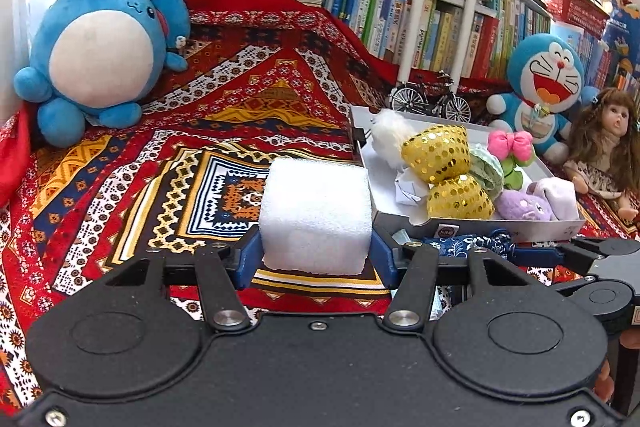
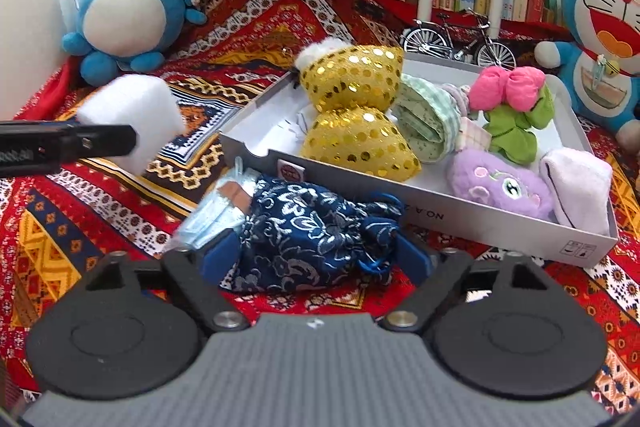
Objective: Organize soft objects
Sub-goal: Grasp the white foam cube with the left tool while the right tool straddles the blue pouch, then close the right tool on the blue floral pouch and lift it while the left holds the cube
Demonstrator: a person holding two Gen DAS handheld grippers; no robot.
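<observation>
My left gripper (image 1: 316, 257) is shut on a white foam block (image 1: 316, 215), held just above the patterned cloth; the right wrist view shows the same block (image 2: 136, 111) at the left. A dark blue floral pouch (image 2: 304, 243) lies on the cloth in front of the white tray (image 2: 500, 223). My right gripper (image 2: 316, 261) stands around it, blue fingers (image 2: 218, 259) close on either side without squeezing it. The tray (image 1: 480, 227) holds a gold sequin bow (image 2: 356, 115), a green checked bundle, a pink and green plush, a purple plush (image 2: 500, 187) and a white sock.
Light blue face masks (image 2: 212, 215) lie under the pouch's left end. A round blue plush (image 1: 96, 55) sits far left. A blue cat plush (image 1: 544, 87), a doll (image 1: 600, 143) and a model bicycle (image 1: 432, 99) stand behind the tray, in front of bookshelves.
</observation>
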